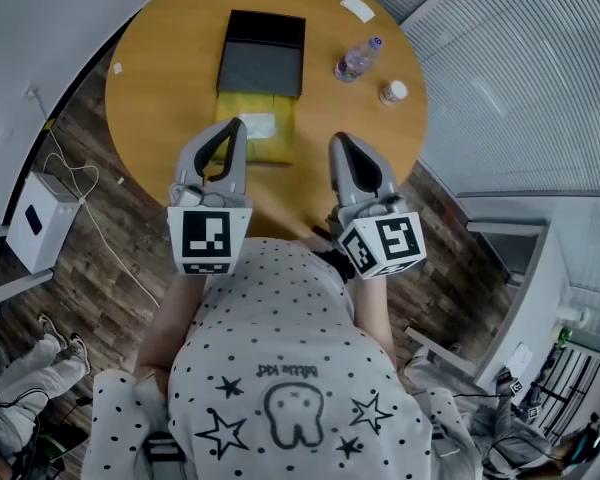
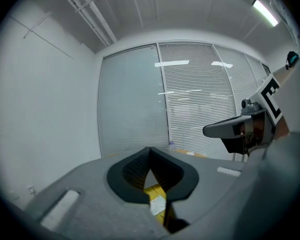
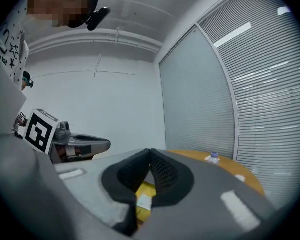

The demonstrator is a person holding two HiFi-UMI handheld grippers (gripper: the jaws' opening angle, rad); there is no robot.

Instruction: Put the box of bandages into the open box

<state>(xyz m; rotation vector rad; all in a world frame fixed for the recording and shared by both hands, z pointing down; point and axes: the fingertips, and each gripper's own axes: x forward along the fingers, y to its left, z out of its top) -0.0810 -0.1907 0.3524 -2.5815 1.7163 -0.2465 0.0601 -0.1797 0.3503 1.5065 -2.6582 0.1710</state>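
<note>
Left claw (image 1: 238,125) and right claw (image 1: 338,140) both together, empty; bottle (image 1: 357,60) right of open box (image 1: 262,58); yellow bandage box (image 1: 270,133) nearer.

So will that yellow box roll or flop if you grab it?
Probably not: the yellow box lies flat with straight edges, so it looks stiff. Being low and flat, it should slide on the smooth table rather than roll or tip.

Bright, even ceiling-strip light — sharp, soft shadows, fisheye-warped edges.
</note>
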